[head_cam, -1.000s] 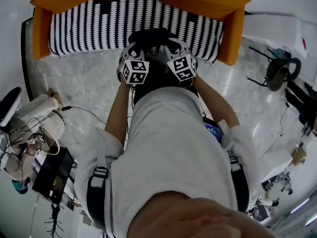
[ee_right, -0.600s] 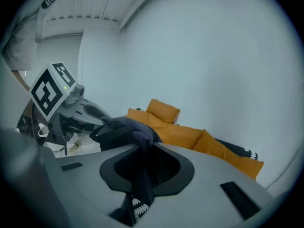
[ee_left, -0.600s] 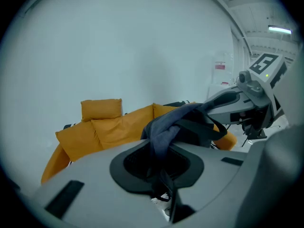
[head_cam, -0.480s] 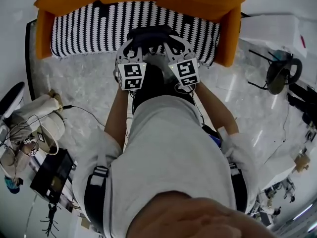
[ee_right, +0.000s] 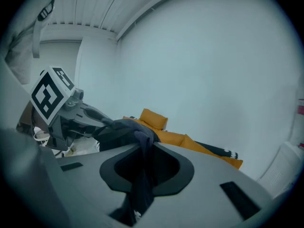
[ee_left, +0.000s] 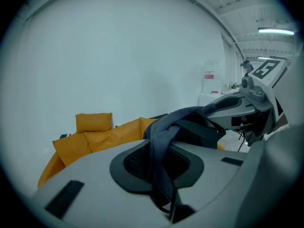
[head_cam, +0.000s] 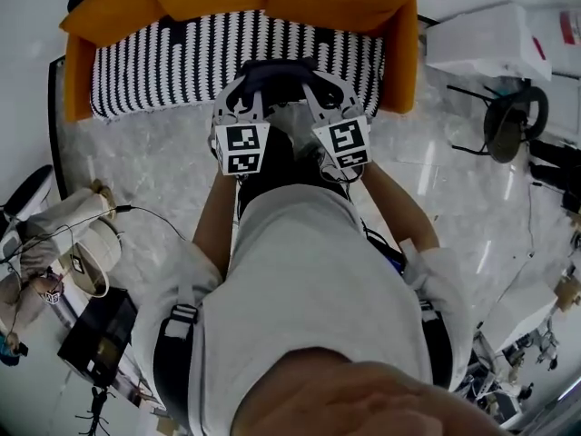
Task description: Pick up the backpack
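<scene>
The dark backpack hangs between my two grippers in front of the sofa, over the person's torso in the head view. Its top straps span from one gripper to the other. My left gripper is shut on a blue-grey strap that runs down between its jaws. My right gripper is shut on a dark strap in the same way. Each gripper shows in the other's view, the right gripper and the left gripper, close together. In the head view the left gripper and the right gripper sit side by side.
An orange sofa with a black-and-white striped throw stands just beyond the grippers. A white box and a black stand are at the right. Bags and cables and a black device lie on the marble floor at the left.
Both grippers have risen together towards the head camera, carrying the backpack up by its straps. Their marker cubes look larger and stand a little further apart.
</scene>
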{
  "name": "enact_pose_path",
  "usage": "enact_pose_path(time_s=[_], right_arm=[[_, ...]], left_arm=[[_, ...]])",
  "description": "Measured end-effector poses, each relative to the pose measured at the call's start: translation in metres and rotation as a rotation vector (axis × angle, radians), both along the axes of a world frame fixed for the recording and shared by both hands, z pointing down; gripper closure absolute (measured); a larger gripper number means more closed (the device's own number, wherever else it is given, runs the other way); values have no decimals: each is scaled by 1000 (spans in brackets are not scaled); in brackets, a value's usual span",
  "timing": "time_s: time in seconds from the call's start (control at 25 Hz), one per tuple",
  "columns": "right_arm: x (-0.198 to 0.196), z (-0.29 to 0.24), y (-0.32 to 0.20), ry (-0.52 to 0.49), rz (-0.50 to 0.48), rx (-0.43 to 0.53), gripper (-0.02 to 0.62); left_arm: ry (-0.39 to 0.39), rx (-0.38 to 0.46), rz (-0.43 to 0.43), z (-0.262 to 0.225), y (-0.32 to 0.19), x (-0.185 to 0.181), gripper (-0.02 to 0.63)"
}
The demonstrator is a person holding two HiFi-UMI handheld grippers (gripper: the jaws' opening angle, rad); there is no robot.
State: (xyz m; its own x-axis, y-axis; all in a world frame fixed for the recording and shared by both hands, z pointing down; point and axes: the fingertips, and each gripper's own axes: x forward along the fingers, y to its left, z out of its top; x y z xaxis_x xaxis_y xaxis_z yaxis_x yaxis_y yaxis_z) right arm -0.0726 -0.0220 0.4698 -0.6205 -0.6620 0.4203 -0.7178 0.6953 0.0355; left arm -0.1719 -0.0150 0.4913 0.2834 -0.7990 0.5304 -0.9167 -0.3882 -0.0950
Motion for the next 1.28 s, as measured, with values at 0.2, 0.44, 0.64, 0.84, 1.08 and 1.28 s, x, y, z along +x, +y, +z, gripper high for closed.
enact_pose_path(time_s=[0.2,0.44,0.64,0.84,1.08,1.28], right_arm=[[35,-39,25,-69,26,68,520],[73,-79,52,-160,70,133,520],[96,-102,73,-205,101,166,522],[115,-112,87,-233,120,174,522],[118,-124,98,-247,155,197,523],[121,-120,101,-244,164,188,523]], left_arm=[[17,70,5,-40,22,36,548],[48,163,-15,-82,51,71,548],[80,215,-30,-105,74,93,548],[99,236,-32,-112,86,110,548],[117,261,-35,-124,96,112,548],[113,253,-25,-122,98,115,548]])
